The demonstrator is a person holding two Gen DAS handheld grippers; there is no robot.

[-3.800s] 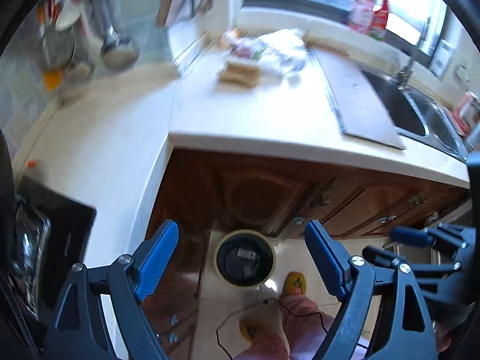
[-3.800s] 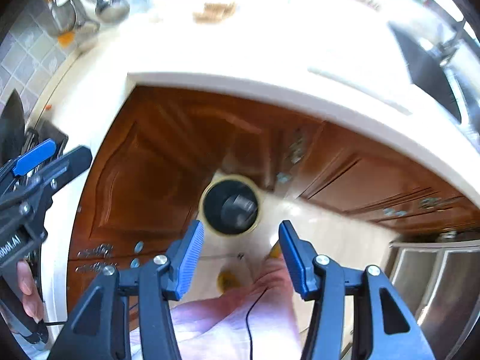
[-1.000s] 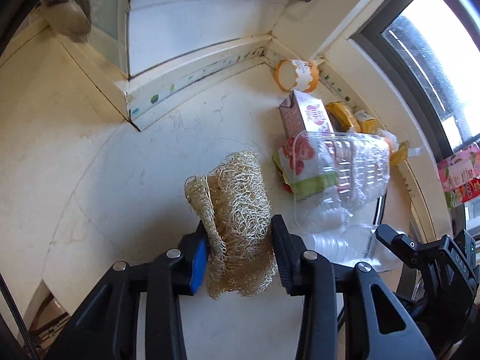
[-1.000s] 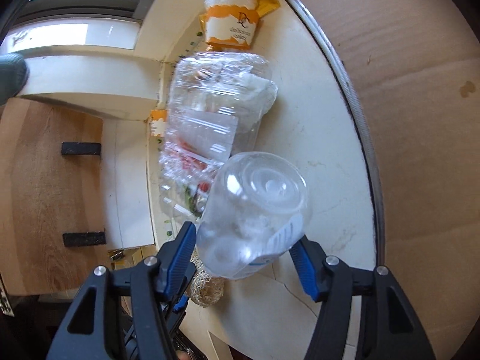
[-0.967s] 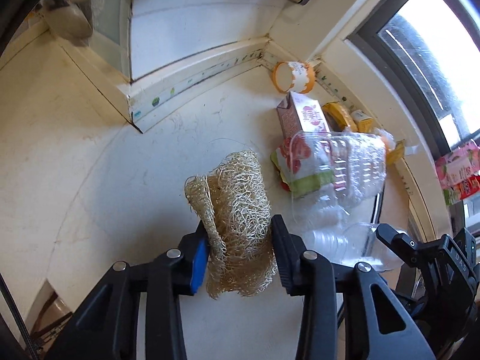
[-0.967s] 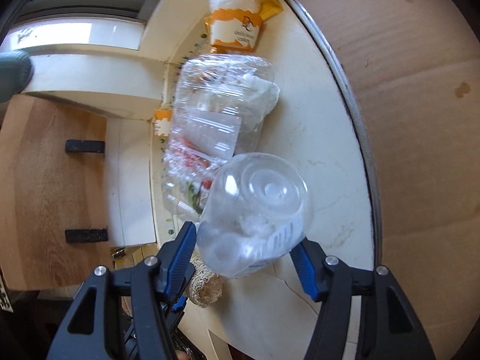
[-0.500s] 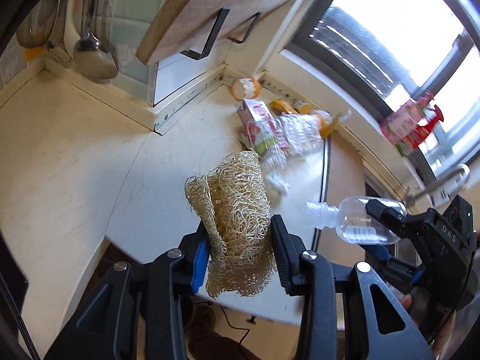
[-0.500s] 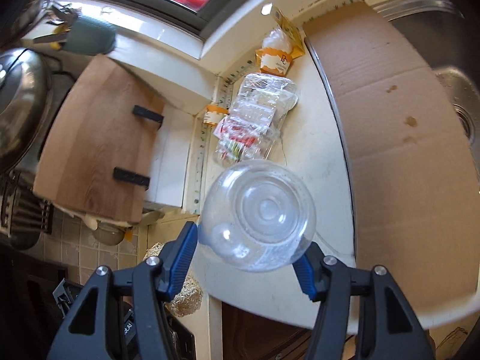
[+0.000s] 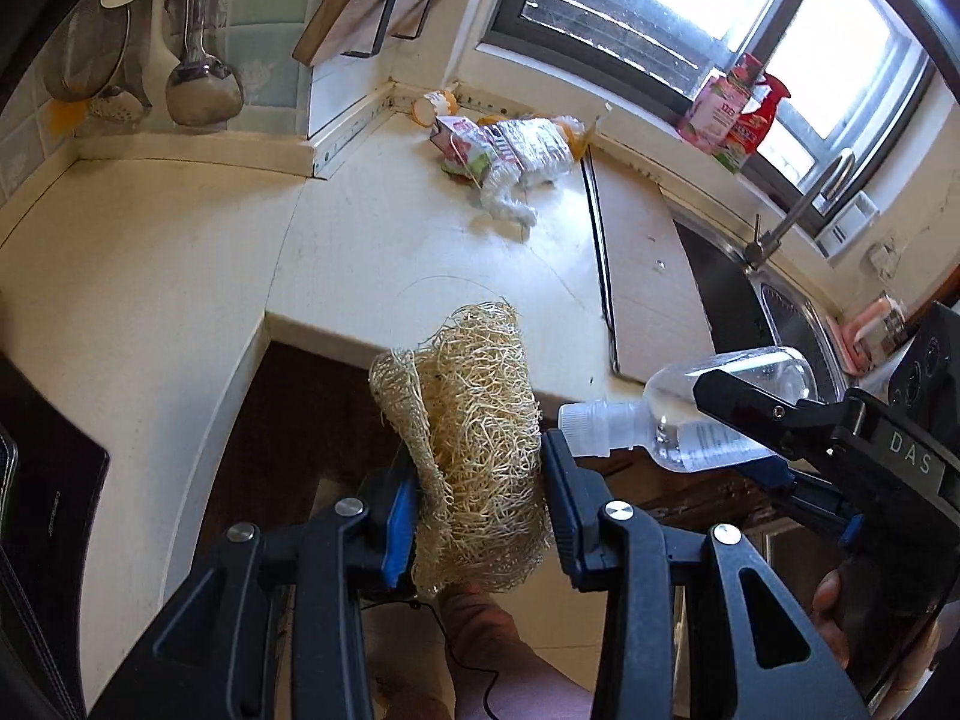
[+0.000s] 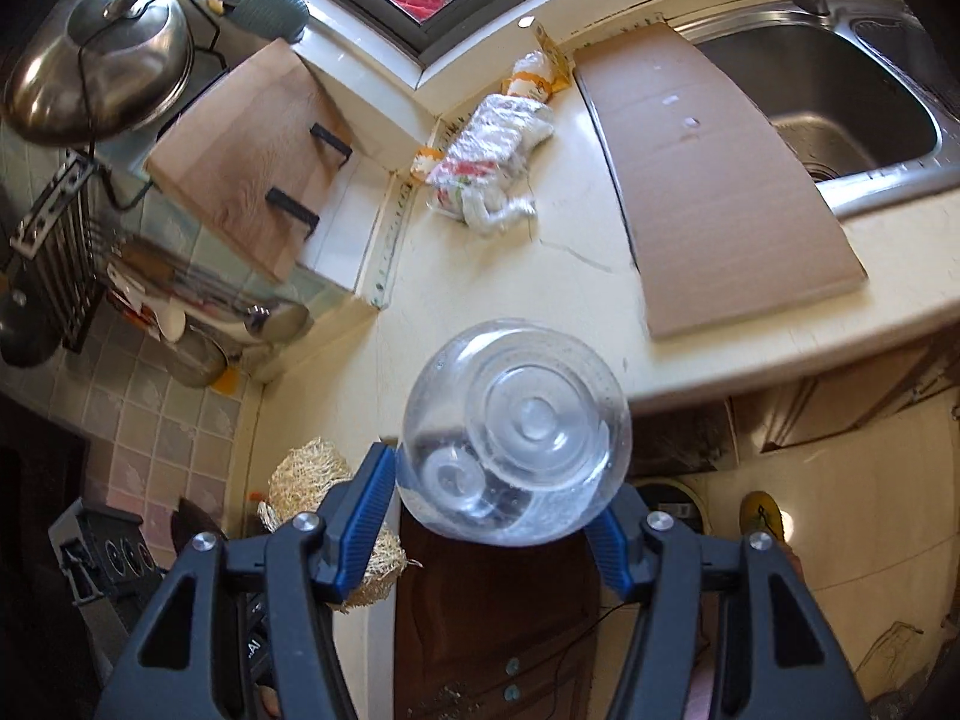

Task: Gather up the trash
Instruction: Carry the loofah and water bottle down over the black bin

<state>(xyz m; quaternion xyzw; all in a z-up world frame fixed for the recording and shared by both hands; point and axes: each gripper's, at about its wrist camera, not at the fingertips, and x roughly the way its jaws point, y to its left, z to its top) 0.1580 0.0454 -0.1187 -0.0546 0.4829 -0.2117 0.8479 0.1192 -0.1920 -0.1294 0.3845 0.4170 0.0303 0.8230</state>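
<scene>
Two grippers show in our wrist views, each clamped on trash. Our left gripper [image 9: 480,504] squeezes a loofah [image 9: 474,450] at lower centre of its frame, over the tabletop [image 9: 180,252] edge. Our right gripper [image 10: 498,510] pinches a clear bottle [image 10: 516,432], its base toward the lens, at lower centre. Behind, the cream tabletop wraps an inner corner; wrappers [image 9: 510,150] lie piled at upper centre near the window [image 9: 690,12]. Cardboard [image 10: 708,180] lies beside the steel sink [image 10: 840,90] at upper right. Ladles [image 9: 198,78] hang on the tiled wall at upper left. Brown cabinets [image 10: 498,630] and pale floor [image 10: 840,540] fill the bottom.
</scene>
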